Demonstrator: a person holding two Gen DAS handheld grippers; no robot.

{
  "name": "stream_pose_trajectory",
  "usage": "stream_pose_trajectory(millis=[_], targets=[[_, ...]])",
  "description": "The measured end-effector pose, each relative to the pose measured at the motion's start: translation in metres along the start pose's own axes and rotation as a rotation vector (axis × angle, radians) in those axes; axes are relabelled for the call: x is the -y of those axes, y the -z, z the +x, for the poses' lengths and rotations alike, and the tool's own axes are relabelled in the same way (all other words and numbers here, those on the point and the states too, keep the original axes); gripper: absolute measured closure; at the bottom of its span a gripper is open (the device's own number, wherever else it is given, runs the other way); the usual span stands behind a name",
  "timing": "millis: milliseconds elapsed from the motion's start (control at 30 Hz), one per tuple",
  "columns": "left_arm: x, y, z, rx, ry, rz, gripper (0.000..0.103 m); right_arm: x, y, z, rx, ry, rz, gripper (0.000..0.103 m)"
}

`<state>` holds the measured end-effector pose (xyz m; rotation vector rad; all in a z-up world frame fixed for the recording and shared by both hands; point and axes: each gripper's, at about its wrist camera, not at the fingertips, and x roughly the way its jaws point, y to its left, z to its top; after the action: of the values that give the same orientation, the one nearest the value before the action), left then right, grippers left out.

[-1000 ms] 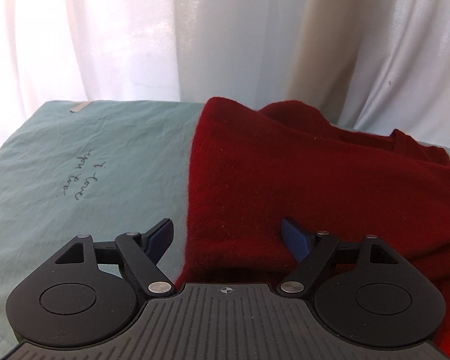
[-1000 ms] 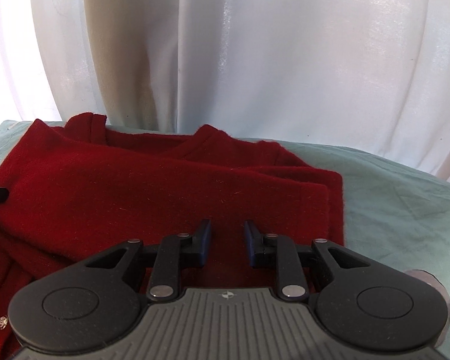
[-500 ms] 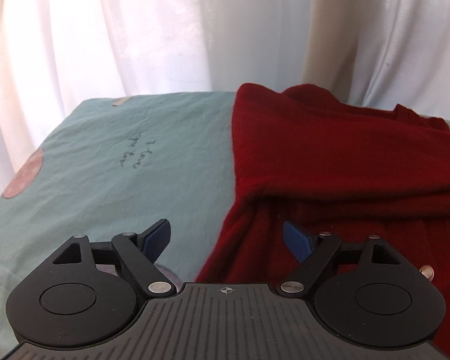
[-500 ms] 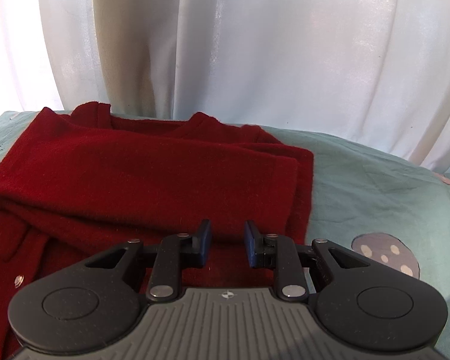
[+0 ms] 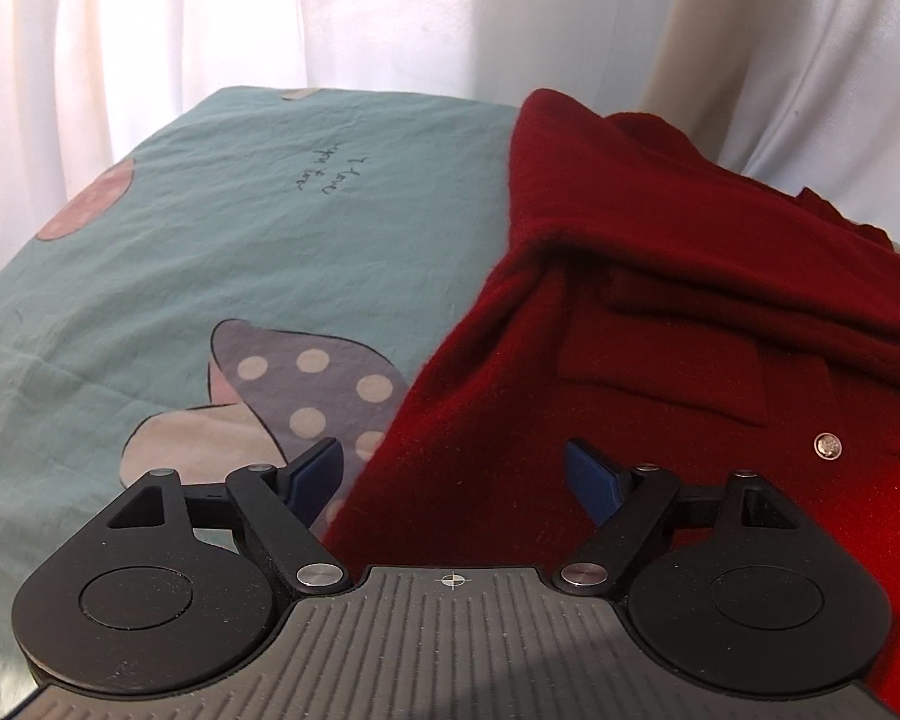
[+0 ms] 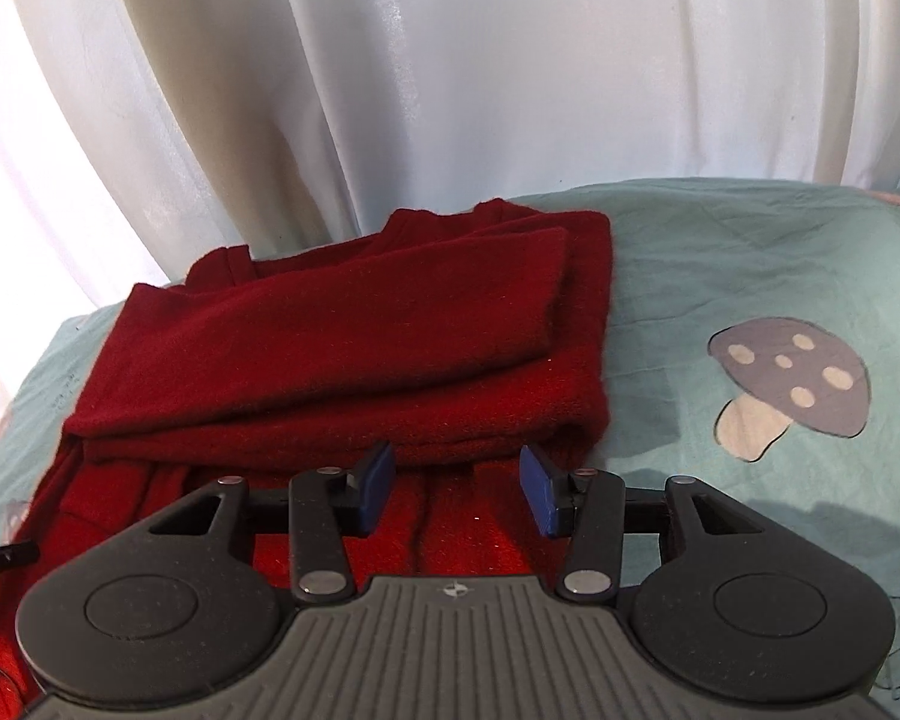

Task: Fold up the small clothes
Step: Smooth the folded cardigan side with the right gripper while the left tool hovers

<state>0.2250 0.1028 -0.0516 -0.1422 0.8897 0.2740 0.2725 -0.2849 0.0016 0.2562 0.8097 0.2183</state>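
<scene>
Dark red woolly knit garment [image 5: 660, 324] lies partly folded on the pale teal mushroom-print sheet [image 5: 240, 228] covering the tabletop, its far part doubled over the near part (a small round metallic button [image 5: 827, 445] shows on the near layer), with white curtains [image 6: 450, 60] hanging behind. Left gripper [image 5: 456, 474] hovers with jaws spread wide over the garment's near left edge, holding nothing. Right gripper [image 6: 457, 483] hovers near the garment's near right corner, its jaws apart and empty.
</scene>
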Motion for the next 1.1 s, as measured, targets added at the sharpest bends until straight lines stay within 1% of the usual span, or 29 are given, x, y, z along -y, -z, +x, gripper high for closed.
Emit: stream_pose_trajectory(millis=[100,133,200,267,300,333,367,433,500,567,600,700,767,800,833,867,900,933,1000,1100], targets=[[0.013,0.001,-0.001,-0.009,-0.009,0.011,0.017,0.004,-0.003,0.014,-0.043,-0.088,0.096,0.056],[0.018,0.000,-0.002,-0.008,-0.013,0.018,0.017,0.004,-0.004,0.019,-0.063,-0.109,0.126,0.056],[0.024,0.000,-0.004,-0.001,-0.019,0.032,0.016,0.000,-0.006,0.021,-0.081,-0.131,0.147,0.056],[0.028,-0.001,-0.005,0.007,-0.020,0.040,0.015,-0.007,-0.009,0.015,-0.062,-0.164,0.126,0.056],[0.030,-0.001,-0.006,0.009,-0.022,0.041,0.015,-0.009,-0.012,0.011,-0.048,-0.184,0.119,0.054],[0.031,-0.002,-0.005,0.009,-0.024,0.042,0.015,-0.010,-0.015,0.009,-0.035,-0.195,0.119,0.050],[0.033,-0.002,-0.004,0.008,-0.026,0.042,0.015,-0.010,-0.019,0.009,-0.021,-0.194,0.122,0.048],[0.036,-0.004,-0.003,0.005,-0.028,0.041,0.015,-0.005,-0.025,0.015,-0.005,-0.149,0.145,0.047],[0.040,-0.005,-0.002,0.006,-0.025,0.043,0.014,0.006,-0.030,0.028,-0.022,-0.131,0.205,0.048],[0.043,-0.007,-0.002,0.013,-0.019,0.049,0.013,0.016,-0.031,0.042,-0.045,-0.144,0.278,0.052],[0.045,-0.009,-0.002,0.019,-0.014,0.050,0.012,0.021,-0.031,0.049,-0.051,-0.151,0.318,0.056],[0.046,-0.010,-0.001,0.022,0.002,0.044,0.012,0.028,-0.033,0.060,-0.031,-0.170,0.398,0.058],[0.047,-0.010,0.000,0.016,0.008,0.039,0.011,0.029,-0.036,0.064,-0.009,-0.168,0.416,0.064],[0.047,-0.010,0.001,0.015,0.009,0.039,0.011,0.028,-0.037,0.066,-0.003,-0.171,0.419,0.070],[0.047,-0.011,0.001,0.014,0.009,0.038,0.011,0.029,-0.038,0.067,0.000,-0.173,0.427,0.079],[0.047,-0.011,0.002,0.013,0.008,0.037,0.011,0.029,-0.039,0.069,-0.001,-0.177,0.431,0.083],[0.047,-0.011,0.002,0.012,0.007,0.034,0.011,0.030,-0.039,0.071,-0.005,-0.177,0.436,0.092],[0.045,-0.012,0.001,0.013,0.009,0.029,0.011,0.030,-0.038,0.071,-0.007,-0.171,0.440,0.093],[0.042,-0.013,-0.003,0.019,0.015,0.018,0.011,0.026,-0.038,0.064,0.013,-0.157,0.417,0.094],[0.031,-0.012,-0.011,0.030,0.009,-0.009,0.011,0.021,-0.037,0.038,0.106,-0.163,0.348,0.094]])
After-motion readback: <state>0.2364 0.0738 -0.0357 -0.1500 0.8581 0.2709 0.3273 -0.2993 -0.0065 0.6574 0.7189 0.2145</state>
